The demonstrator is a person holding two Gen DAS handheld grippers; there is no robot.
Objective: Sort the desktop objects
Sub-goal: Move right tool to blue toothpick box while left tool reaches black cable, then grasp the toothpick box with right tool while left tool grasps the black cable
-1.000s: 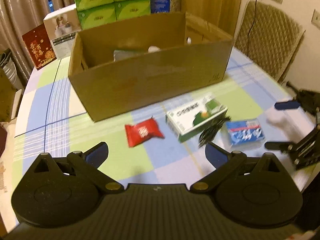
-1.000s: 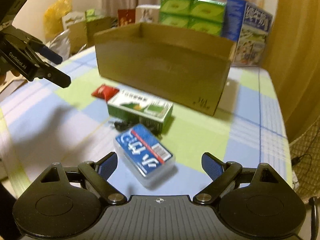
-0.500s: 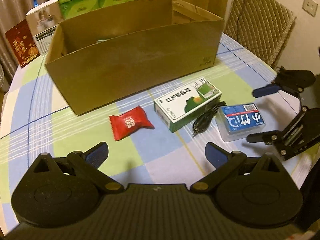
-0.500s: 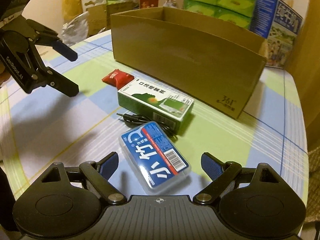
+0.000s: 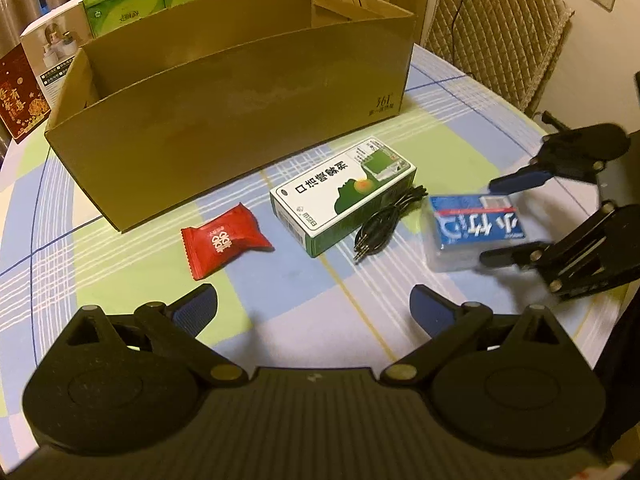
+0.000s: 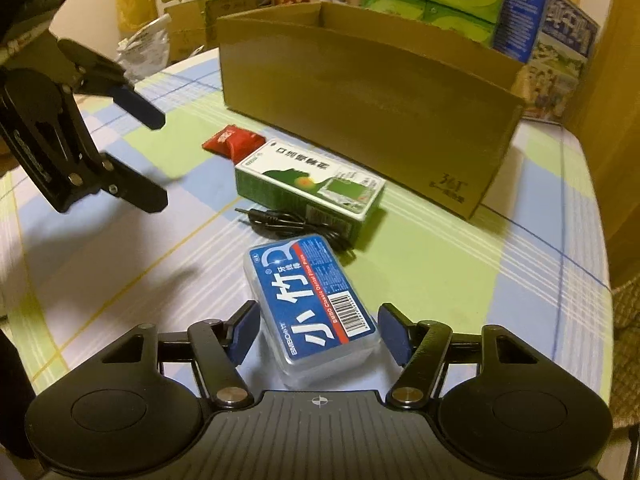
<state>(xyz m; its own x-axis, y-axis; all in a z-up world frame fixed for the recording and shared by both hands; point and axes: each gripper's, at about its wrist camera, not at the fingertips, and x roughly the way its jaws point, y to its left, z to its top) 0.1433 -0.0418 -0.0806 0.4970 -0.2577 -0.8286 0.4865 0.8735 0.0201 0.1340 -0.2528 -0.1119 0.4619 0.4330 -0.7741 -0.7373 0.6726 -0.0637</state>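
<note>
My right tool [image 6: 318, 334] sits low over the counter [image 6: 460, 280] with its two blue pads spread on either side of the clear floss-pick case [image 6: 310, 306], the one with the blue label. The pads flank the case's near end and a sliver of gap shows on each side, so nothing is clamped (the left-wrist view blurs that corner too much to add anything). The case lies flat, its long axis running from me toward 11 o'clock.

Just past it, at 12 o'clock, the coiled black audio cable [image 6: 294, 224] rests against the near side of the green-and-white medicine box [image 6: 308, 184]. The red candy packet [image 6: 234, 140] lies beyond that box at 11 o'clock, near the long wall of the open cardboard box [image 6: 360, 92], which stands across the far side of the counter.

My left tool [image 5: 314, 308] hovers wide open and holds nothing. From its camera the candy packet [image 5: 224, 240] is at 11 o'clock, the medicine box [image 5: 344, 196] at 12, the cable [image 5: 384, 220] just right of it, and the floss-pick case [image 5: 472, 232] at 2 o'clock between the right tool's [image 5: 494, 222] fingers. The cardboard box [image 5: 240, 108] fills the space behind them.
</note>
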